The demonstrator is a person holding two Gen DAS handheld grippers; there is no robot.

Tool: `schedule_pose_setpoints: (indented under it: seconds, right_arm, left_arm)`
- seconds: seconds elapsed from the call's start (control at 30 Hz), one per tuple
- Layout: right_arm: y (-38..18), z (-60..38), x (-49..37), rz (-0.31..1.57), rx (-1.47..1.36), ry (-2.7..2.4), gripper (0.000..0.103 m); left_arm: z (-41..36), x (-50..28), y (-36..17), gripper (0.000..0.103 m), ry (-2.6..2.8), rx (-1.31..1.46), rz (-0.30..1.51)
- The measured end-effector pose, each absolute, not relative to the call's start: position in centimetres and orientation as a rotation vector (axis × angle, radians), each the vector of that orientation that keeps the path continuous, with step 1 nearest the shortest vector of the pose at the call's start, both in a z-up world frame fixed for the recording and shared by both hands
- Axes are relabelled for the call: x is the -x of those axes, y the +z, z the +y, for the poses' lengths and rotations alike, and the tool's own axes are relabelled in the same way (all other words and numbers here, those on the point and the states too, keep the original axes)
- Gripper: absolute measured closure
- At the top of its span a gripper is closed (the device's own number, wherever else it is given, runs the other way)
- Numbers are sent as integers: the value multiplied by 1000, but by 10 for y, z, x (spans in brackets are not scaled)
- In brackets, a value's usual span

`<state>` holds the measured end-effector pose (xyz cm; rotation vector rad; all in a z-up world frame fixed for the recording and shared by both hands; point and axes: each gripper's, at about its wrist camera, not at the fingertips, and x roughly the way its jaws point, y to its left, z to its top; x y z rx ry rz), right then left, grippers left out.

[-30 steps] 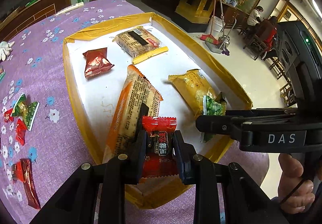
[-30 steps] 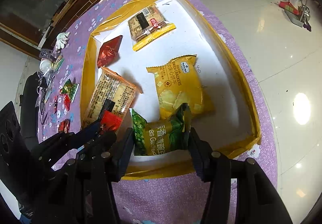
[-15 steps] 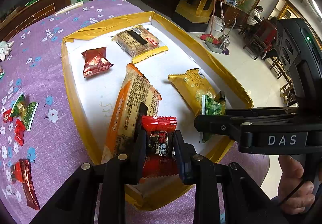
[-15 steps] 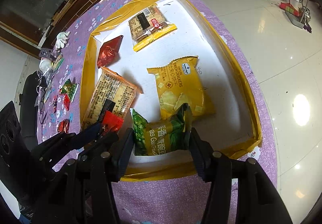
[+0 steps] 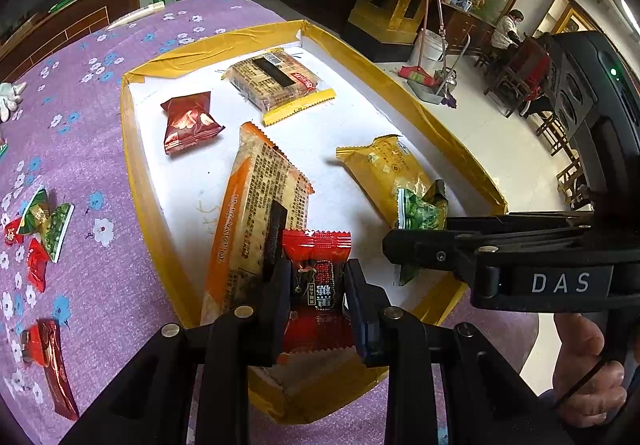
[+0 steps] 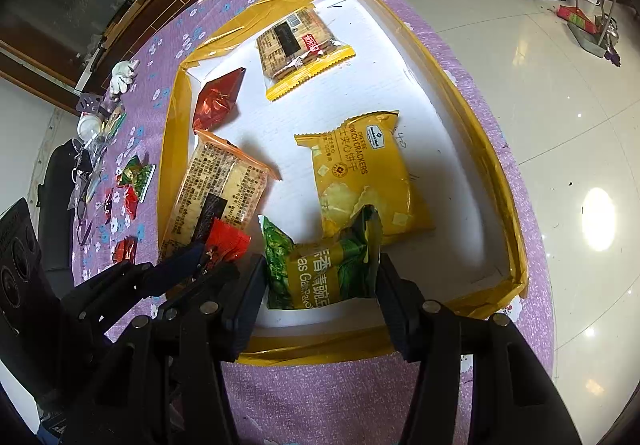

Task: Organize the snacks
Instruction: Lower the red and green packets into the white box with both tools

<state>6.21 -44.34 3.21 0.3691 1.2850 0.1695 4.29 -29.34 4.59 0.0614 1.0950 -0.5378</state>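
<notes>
Over tray (image 5: 140,173), crinkled red candy (image 5: 316,285).

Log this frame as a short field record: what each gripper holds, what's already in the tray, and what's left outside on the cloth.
left gripper: shut on red candy packet
right gripper: shut on green pea snack bag
tray: yellow-taped rim, white floor
in tray: yellow cheese cracker bag, orange cracker pack, clear biscuit pack, dark red packet
outside on purple tablecloth: small red and green packets

Background clutter you can ignore.
You've got a broom (image 5: 416,71), white bucket (image 5: 431,47) and seated people (image 5: 510,30) behind the purple floral tablecloth (image 5: 72,93).
</notes>
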Motion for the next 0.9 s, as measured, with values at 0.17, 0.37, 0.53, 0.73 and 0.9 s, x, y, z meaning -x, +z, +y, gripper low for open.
schedule_pose_setpoints:
  seconds: [0.17,0.37,0.53,0.73,0.9]
  right_arm:
    - [31,-442,-63,1285,-363,169,49]
    - [29,-443,-67,1285,-354,168,49]
    - [29,-442,-73,1281,-334,162,49]
    - [30,-440,-82,1273,-311,159,49]
    - [27,-436,-93,1273,-281,148,49]
  left_arm:
    - [-294,-44,45,76,-534,-78,1089]
    - [-296,-48,44,75,-532,-88,1085]
    - [-296,-52,41,75,-529,-89,1087]
    - [-301,-58,38,75,-527,-104,1086]
    - [-301,-66,37,75,-516,-105,1082]
